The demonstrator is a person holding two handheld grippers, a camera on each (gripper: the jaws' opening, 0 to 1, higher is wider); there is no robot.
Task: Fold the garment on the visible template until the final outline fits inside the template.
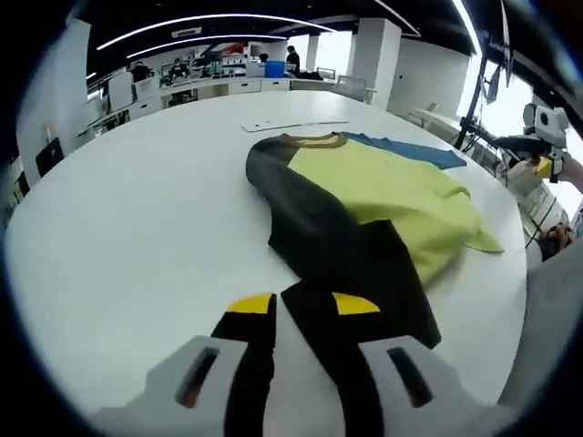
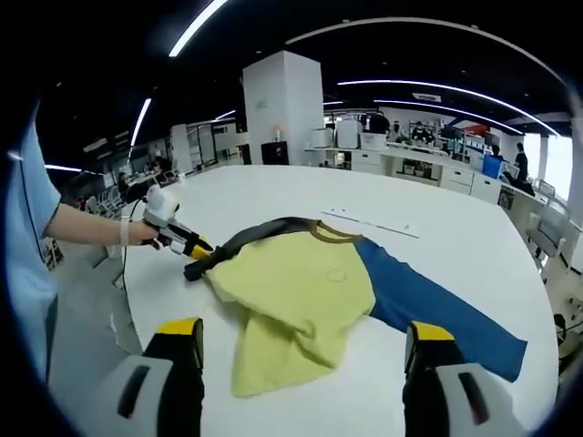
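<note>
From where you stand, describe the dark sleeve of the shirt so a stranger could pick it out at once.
Find the big round white table; a yellow long-sleeved shirt lies crumpled on it. One sleeve is blue and stretches flat across the table. The other is the black sleeve, curving from the brown collar to the left gripper, which pinches its end.
</note>
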